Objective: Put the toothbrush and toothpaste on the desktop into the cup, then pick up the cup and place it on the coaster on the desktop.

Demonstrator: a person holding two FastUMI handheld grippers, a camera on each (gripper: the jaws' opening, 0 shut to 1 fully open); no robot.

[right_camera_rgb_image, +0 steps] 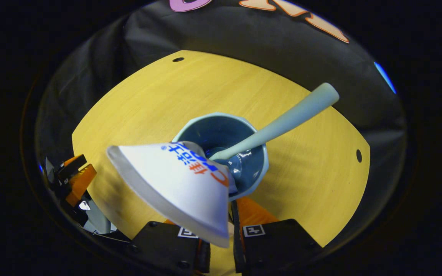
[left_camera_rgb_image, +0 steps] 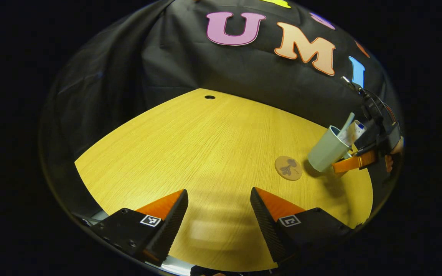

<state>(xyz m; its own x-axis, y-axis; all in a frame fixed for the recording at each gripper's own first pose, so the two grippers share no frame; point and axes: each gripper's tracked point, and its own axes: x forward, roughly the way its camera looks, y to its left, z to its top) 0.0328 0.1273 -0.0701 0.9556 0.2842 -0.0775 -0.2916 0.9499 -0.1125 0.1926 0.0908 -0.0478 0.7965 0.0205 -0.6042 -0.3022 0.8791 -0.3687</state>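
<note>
A pale green cup (left_camera_rgb_image: 325, 151) is tilted just right of the round brown coaster (left_camera_rgb_image: 288, 168), with its shadow on the table beside the coaster. My right gripper (left_camera_rgb_image: 353, 161) is shut on the cup's wall. In the right gripper view I look down into the cup (right_camera_rgb_image: 221, 134). A pale toothbrush handle (right_camera_rgb_image: 282, 122) and a white toothpaste tube (right_camera_rgb_image: 175, 180) stick out of it, above my right gripper (right_camera_rgb_image: 231, 210). The tube hides part of the near rim. My left gripper (left_camera_rgb_image: 219, 209) hangs open over the table's near side with nothing between its fingers.
The yellow wooden table (left_camera_rgb_image: 190, 145) has a small round hole (left_camera_rgb_image: 210, 97) at its far edge. Black cloth walls close behind it. In the right gripper view the left gripper (right_camera_rgb_image: 71, 180) sits at the table's left edge, and another hole (right_camera_rgb_image: 359, 155) lies on the right.
</note>
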